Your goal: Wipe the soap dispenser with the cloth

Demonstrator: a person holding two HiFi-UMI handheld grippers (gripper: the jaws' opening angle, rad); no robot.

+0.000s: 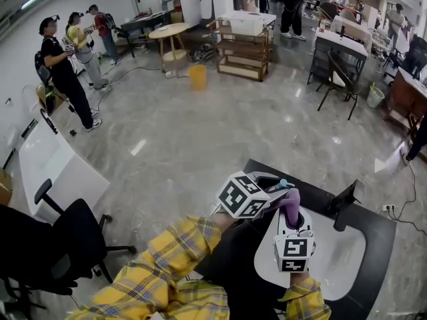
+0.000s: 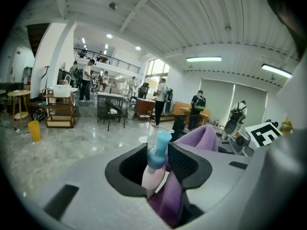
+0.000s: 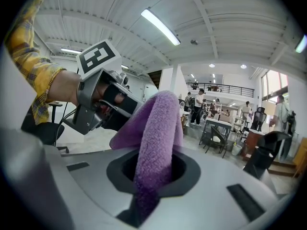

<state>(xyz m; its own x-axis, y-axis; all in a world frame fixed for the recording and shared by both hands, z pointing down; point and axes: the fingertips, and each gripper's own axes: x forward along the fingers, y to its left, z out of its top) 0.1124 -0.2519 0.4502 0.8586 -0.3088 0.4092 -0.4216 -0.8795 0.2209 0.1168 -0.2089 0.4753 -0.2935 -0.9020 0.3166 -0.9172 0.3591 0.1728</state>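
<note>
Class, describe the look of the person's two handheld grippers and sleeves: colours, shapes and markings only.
The left gripper and the right gripper each have a smooth light-grey plastic shell, with black jaw pads set in a dark rounded opening. Each carries a white cube printed with black square markers. Both arms wear yellow plaid sleeves crossed with darker and pale stripes.

Ceiling tubes (image 3: pixel 160 27) are lighting everything brightly and evenly. Floor (image 1: pixel 220 132) is throwing back soft glare patches. Fisheye is bending all three views; corners are going black. Cloth (image 3: pixel 153 143) is blurring at its lens-near end; background is reading sharp.
</note>
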